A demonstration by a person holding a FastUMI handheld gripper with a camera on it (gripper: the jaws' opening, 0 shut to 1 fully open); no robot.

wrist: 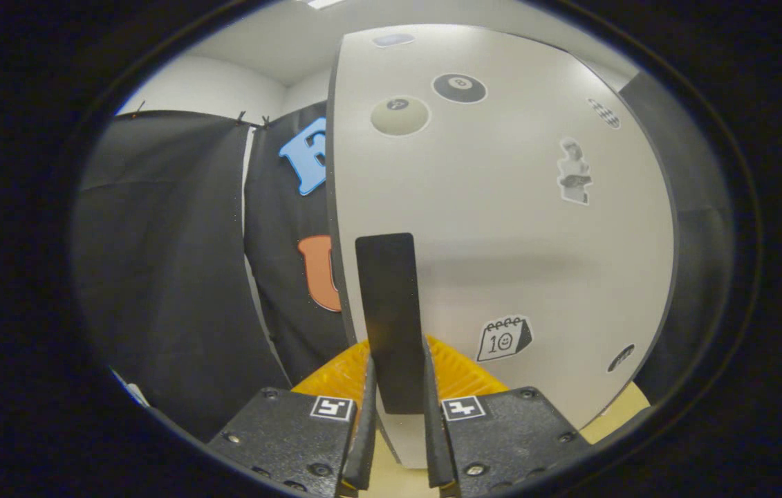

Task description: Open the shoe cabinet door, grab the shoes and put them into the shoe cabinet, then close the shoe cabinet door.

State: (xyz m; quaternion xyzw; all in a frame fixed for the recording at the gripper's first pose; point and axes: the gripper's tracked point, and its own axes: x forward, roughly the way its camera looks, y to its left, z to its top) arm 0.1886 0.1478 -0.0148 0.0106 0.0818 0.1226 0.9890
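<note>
The white cabinet door stands close in front of me, swung partly out, with several stickers on its face. Its dark flat handle runs upright along the door's left edge and reaches down between my two fingers. My gripper is shut on that handle, one finger pressing on each side of it. No shoes are in sight.
Black booth cloth hangs to the left of the door, with a white wall and ceiling above it. A dark cabinet side shows past the door's right edge. Pale floor lies below.
</note>
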